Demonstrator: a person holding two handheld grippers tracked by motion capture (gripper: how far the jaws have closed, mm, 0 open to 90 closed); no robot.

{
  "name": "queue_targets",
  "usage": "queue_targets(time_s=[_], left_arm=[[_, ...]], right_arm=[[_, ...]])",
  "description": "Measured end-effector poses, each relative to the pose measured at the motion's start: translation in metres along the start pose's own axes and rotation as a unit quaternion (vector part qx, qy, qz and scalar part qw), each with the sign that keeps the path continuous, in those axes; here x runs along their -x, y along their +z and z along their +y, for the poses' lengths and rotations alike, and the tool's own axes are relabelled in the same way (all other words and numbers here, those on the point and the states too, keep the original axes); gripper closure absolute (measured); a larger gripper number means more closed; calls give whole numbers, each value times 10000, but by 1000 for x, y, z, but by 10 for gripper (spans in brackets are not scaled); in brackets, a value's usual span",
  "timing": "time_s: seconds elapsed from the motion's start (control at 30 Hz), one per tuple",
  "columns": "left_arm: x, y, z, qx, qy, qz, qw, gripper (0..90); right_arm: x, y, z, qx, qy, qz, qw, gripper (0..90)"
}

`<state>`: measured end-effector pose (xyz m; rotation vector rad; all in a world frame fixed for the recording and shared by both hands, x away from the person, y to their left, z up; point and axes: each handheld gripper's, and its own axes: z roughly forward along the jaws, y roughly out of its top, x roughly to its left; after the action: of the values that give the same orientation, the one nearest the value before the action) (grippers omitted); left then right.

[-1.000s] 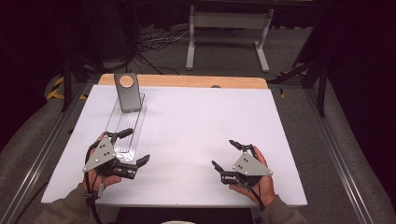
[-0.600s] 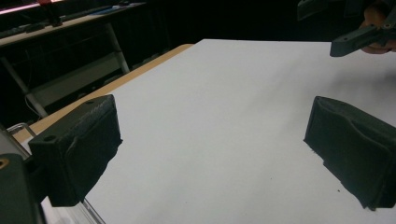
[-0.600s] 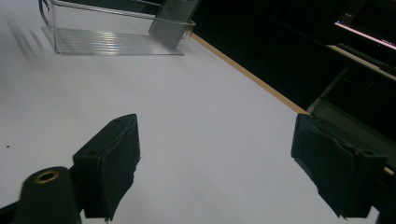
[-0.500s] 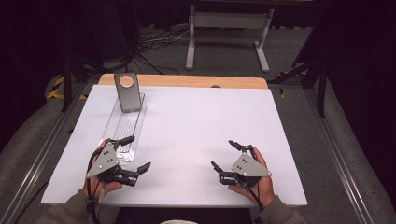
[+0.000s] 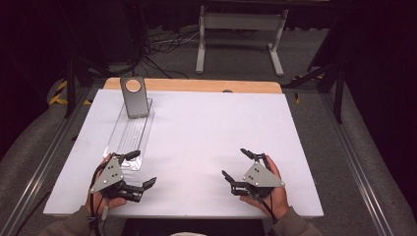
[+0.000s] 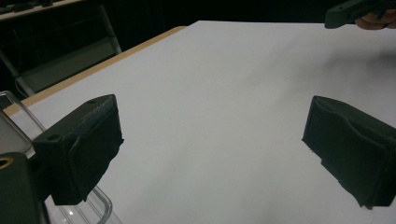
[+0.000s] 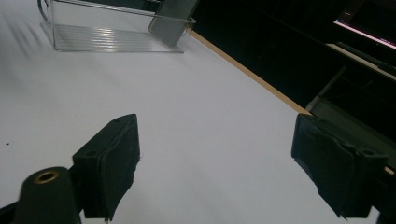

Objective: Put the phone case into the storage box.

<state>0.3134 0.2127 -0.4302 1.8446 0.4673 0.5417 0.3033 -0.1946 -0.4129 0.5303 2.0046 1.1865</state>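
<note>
High view: the left gripper (image 5: 138, 169) is resting at the near end of the clear tray (image 5: 129, 137), jaws spread wide and gripping nothing; one fingertip is lying over the tray's near rim. A grey block (image 5: 134, 97) is leaning at the tray's far end, well beyond the fingers. The right gripper (image 5: 238, 163) is sitting on the white table (image 5: 206, 132), jaws likewise parted and unloaded, well apart from the tray.

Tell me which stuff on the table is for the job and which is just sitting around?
For the job:
clear tray
grey block standing at the tray's far end
left gripper, open
right gripper, open

Just about:
white table
metal stand on the floor behind
</note>
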Motion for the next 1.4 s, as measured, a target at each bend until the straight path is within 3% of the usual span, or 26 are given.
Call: queue_targets(time_s=[0.43,0.87,1.4], left_arm=[[-4,1,-13,-304,-49,27,9995,39],[-7,-1,-12,-191,-241,119,9995,38],[-6,-7,-9,-40,-234,48,9997,39]], right_arm=[[2,-2,-4,18,7,9,10000,163],[1,-5,-6,84,14,116,9999,156],[-4,-3,-3,40,-57,117,9999,156]])
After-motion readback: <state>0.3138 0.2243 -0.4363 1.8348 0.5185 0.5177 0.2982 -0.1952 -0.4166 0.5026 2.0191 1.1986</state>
